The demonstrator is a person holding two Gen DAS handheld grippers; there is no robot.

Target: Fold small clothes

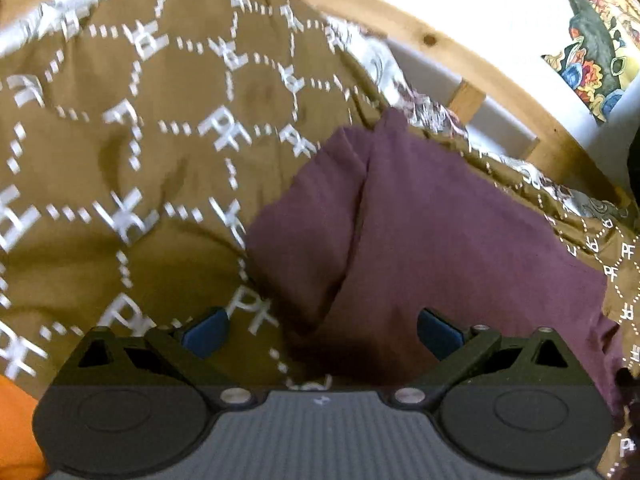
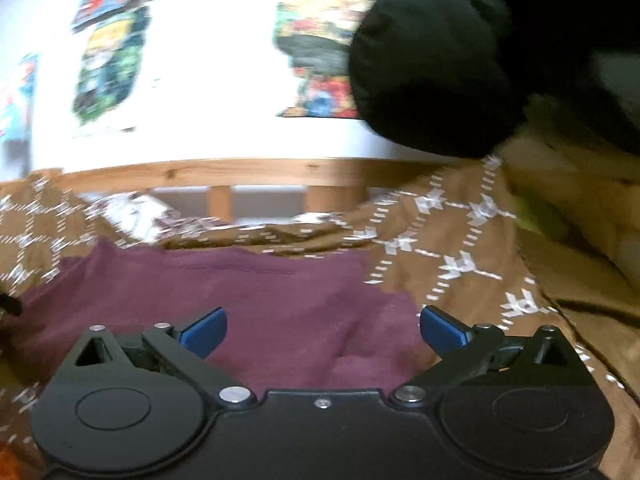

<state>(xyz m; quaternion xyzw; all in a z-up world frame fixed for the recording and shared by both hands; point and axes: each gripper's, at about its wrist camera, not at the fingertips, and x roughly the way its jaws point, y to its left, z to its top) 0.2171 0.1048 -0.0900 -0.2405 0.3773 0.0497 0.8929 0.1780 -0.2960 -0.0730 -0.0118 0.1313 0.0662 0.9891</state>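
We see both tools gaping empty, left tool [image 1: 322, 332], right tool [image 2: 323, 330], over purple garment [image 1: 420, 216] on brown bedspread [image 1: 140, 140]

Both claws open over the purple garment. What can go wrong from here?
1. The garment lies on a loose, rumpled bedspread; a claw could pinch the bedspread along with it.
2. The left claw straddles the garment's edge, so a grab may be partial.
3. Its centre crease could set a crooked fold.

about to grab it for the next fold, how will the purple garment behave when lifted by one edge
The purple garment will probably drape limply: a soft crease runs through it. It looks thin, so likely light. Pushed, it may bunch on the brown bedcover rather than slide.
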